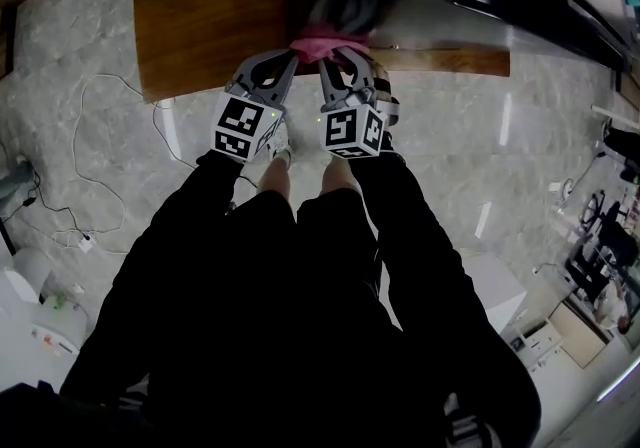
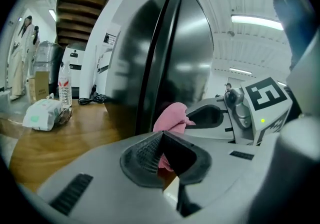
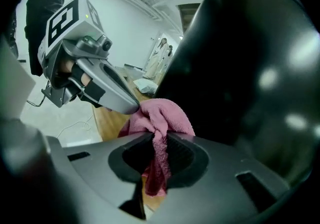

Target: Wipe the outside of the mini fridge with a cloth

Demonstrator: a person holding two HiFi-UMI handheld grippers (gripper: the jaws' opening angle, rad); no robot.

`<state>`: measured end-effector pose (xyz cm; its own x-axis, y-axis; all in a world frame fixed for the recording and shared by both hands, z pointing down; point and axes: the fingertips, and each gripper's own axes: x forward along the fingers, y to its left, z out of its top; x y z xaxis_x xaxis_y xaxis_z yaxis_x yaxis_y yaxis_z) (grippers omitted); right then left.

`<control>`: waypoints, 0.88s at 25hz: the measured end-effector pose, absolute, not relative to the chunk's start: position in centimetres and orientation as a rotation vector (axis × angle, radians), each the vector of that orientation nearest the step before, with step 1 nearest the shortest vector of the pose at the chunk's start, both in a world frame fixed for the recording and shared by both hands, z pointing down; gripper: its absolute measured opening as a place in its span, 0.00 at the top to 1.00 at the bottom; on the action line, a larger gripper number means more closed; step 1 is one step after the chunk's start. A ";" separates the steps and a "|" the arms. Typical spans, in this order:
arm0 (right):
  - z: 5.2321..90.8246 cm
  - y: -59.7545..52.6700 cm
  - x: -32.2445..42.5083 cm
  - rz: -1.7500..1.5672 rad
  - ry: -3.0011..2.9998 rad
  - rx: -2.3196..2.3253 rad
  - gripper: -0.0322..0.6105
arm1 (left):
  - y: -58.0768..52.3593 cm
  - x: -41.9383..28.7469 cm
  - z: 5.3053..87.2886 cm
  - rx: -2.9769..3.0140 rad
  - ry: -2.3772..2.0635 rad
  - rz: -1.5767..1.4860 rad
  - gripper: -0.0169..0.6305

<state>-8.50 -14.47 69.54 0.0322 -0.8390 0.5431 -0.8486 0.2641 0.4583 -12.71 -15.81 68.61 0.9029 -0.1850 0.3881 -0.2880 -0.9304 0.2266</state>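
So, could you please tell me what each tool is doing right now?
Left tool: closed on the pink cloth.
Right tool: closed on the same pink cloth.

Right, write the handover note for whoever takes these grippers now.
Left gripper: jaws closed, apparently pinching an edge of the pink cloth.
Right gripper: jaws shut on the same cloth, with a fold hanging down between them.
The cloth is bunched against the dark mini fridge, which stands on the wooden table.
Done: cloth is in hand and at the fridge. How much has been wiped cannot be told.
Left: wipe the outer faces. Probably release one gripper first so the cloth can slide freely.
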 end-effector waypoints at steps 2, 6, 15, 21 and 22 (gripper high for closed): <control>71.2 -14.6 -8.6 0.035 -1.773 1.520 0.84 | -15.9 -12.6 70.2 2.775 -0.358 0.557 0.96; 73.8 -14.6 -8.6 0.085 -1.778 1.488 0.84 | -16.0 -12.2 72.8 2.750 -0.355 0.596 0.96; 78.6 -14.3 -8.3 0.271 -1.761 1.457 0.84 | -16.1 -13.2 75.2 2.733 -0.396 0.667 0.96; 72.5 -13.5 -9.5 0.259 -1.878 1.513 0.84 | -14.8 -14.0 70.9 2.765 -0.359 0.610 0.96; 70.7 -13.0 -9.7 0.226 -1.882 1.526 0.84 | -14.1 -14.1 69.4 2.784 -0.331 0.593 0.96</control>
<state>-9.73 -13.00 70.72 -0.0678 -0.7926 0.6059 -0.9138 0.2932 0.2812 -14.07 -14.14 69.45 0.8898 -0.1636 0.4261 -0.2763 -0.9361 0.2177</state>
